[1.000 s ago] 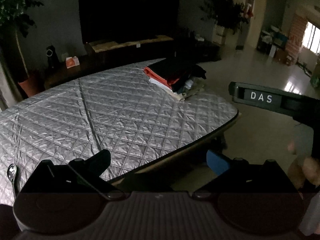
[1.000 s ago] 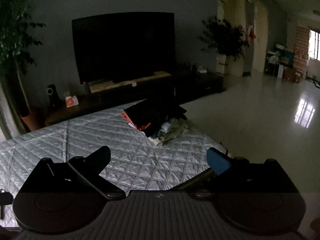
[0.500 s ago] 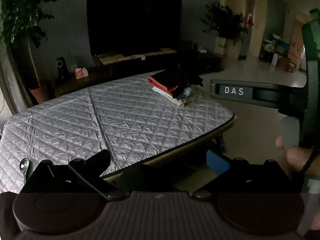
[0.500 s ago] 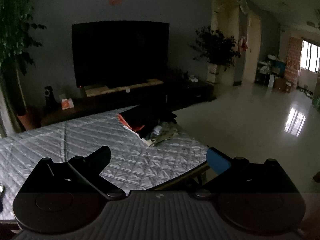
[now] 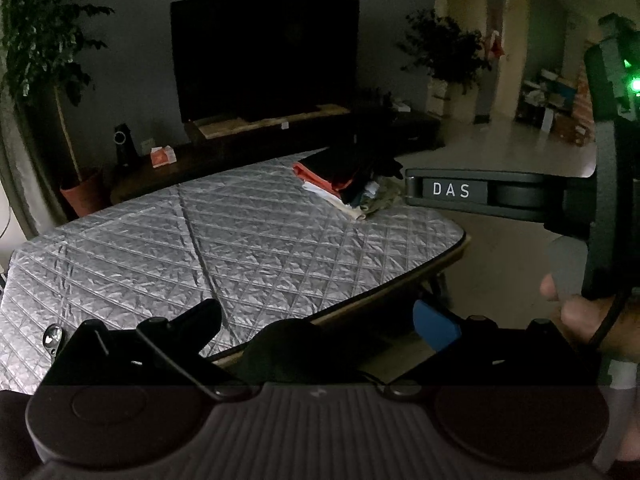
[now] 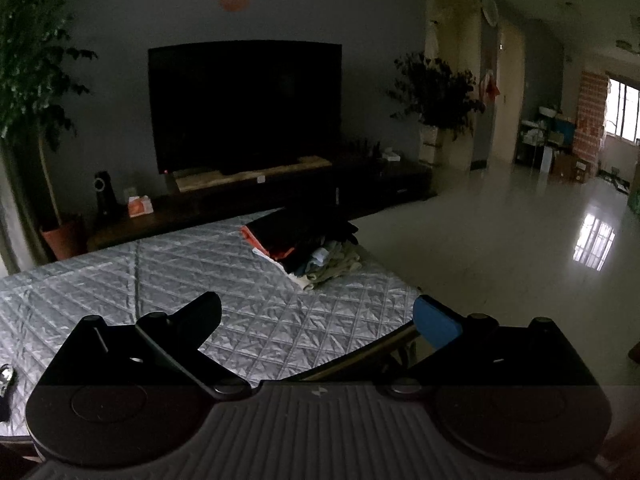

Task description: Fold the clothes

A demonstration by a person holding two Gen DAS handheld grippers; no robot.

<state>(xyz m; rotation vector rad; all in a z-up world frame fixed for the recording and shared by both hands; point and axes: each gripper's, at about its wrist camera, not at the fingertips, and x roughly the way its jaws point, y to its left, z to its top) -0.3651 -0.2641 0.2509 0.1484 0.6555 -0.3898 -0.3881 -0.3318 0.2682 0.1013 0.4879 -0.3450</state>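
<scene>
My left gripper (image 5: 316, 316) had its fingers spread wide with nothing between them, hanging over the near edge of the table (image 5: 440, 256). My right gripper (image 6: 318, 314) was the same deal, fingers apart and empty, over the table's right end.

Only the left camera caught my other tool: the right gripper's black body with "DAS" printed on it poked in from the right, my right hand (image 5: 580, 312) wrapped around its handle and a green light glowing on top. It also showed a dark lump (image 5: 288, 344) right below the table edge, between my fingers; too dim to say what that was. The right camera instead got the shiny tiled floor (image 6: 500, 248) and a bright window (image 6: 622, 110) way back.

The pile of clothes (image 5: 348, 184) sat at the far right corner of the table, well away from both grippers: dark fabric on top, an orange-red layer under it, pale and olive bits crumpled at the front. The tabletop cover (image 6: 280, 316) was silvery, quilted in diamonds, crinkly-looking, with a seam running down it. Behind stood a big dark TV (image 6: 244, 106) on a low cabinet, with leafy plants either side. A small shiny thing (image 5: 52, 336) at the left edge was cut off by my gripper.
</scene>
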